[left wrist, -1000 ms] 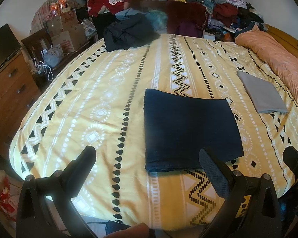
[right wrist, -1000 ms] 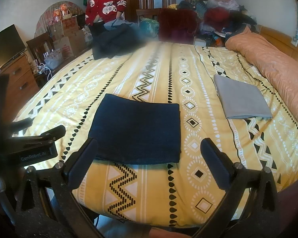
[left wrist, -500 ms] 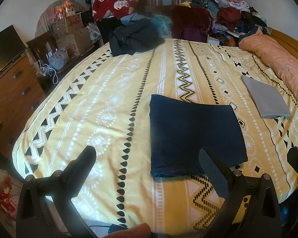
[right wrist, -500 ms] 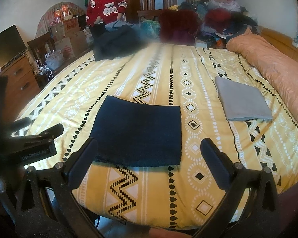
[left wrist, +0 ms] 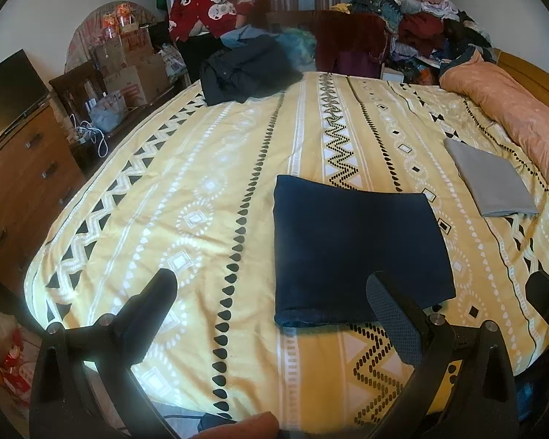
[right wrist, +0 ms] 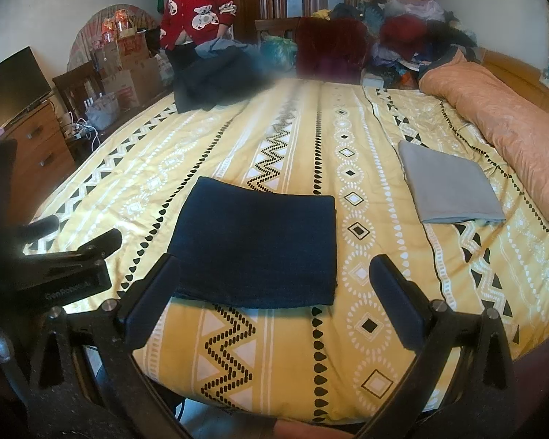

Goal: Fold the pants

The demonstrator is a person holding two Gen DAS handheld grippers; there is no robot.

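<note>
The pants (left wrist: 355, 252) lie folded square at the frame's centre on the bed (left wrist: 208, 168). Both the left tongs (left wrist: 271, 301) and right tongs (right wrist: 274, 280) gape wide, empty; I'd only smooth the near edge, low in frame

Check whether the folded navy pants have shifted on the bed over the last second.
No. The navy pants keep the same spot against the bedspread's zigzag stripe; only the cameras drifted.
</note>
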